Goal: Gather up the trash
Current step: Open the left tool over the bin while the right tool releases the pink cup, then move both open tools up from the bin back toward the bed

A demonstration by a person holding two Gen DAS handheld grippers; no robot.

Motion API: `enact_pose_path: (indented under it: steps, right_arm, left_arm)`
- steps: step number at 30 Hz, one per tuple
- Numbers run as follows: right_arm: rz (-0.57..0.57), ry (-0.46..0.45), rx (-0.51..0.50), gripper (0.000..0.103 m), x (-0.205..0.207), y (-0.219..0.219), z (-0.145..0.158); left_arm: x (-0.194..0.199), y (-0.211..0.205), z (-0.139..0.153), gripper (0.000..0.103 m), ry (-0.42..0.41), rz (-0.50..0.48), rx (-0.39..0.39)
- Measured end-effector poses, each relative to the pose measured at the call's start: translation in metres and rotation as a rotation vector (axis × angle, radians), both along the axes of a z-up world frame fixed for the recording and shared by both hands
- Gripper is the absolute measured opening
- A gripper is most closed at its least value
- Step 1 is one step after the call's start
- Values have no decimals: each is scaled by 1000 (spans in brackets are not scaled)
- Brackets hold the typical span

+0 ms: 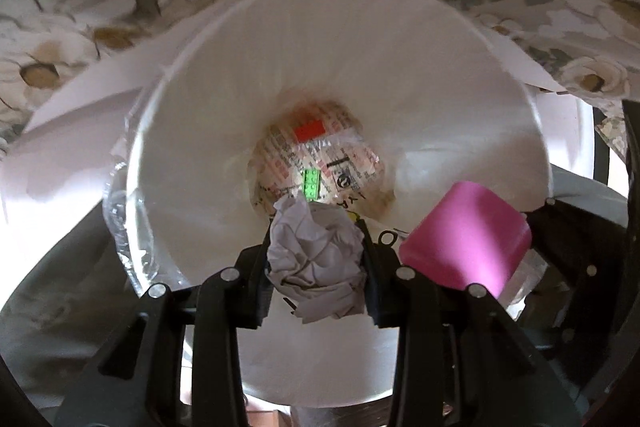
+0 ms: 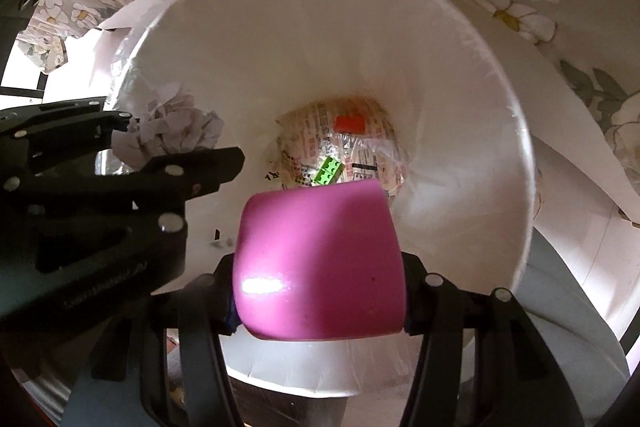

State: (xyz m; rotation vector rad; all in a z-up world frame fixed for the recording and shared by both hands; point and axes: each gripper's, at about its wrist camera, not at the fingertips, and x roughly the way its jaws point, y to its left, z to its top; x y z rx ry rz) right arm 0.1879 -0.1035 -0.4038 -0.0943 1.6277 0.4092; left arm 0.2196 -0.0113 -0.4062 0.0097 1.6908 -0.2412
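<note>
Both grippers point straight down into a white bin (image 1: 400,39) lined with clear plastic. My left gripper (image 1: 316,247) is shut on a crumpled ball of white paper (image 1: 312,259), held over the bin's mouth. My right gripper (image 2: 320,267) is shut on a pink cup (image 2: 320,263), also over the opening; the pink cup (image 1: 468,239) shows at the right in the left wrist view. The left gripper (image 2: 176,143) and its paper ball (image 2: 172,131) appear at the left in the right wrist view. At the bin's bottom lie printed paper (image 1: 320,163), a red brick (image 1: 309,130) and a green brick (image 1: 312,183).
A flower-patterned cloth (image 1: 100,7) hangs behind the bin, with a white sheet (image 2: 580,163) draped beside the rim. The bin (image 2: 480,67) fills most of both views. Grey floor (image 1: 60,287) shows below left.
</note>
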Motion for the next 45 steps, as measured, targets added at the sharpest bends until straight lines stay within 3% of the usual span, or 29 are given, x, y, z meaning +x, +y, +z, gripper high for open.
enact_pose_path:
  steps: [7,11,15,31,36,45]
  right_arm:
    - [8,5,-8,58,0,2,-5]
    - [14,4,-15,59,-1,4,-5]
    - [25,-1,-22,63,-1,6,-4]
    - [1,-17,-18,64,3,-2,0]
    - [0,-40,-7,64,-2,-1,12]
    - [22,-142,16,64,-20,-6,66]
  left_arm:
    - [0,-1,-5,39,19,7,6]
    - [-2,-5,-11,51,29,-5,24]
    - [-2,-7,-7,54,25,-13,36]
    - [-4,-6,-4,54,13,-5,45]
    - [-8,-5,14,54,-21,-9,47]
    - [-27,-13,89,54,-174,-116,50]
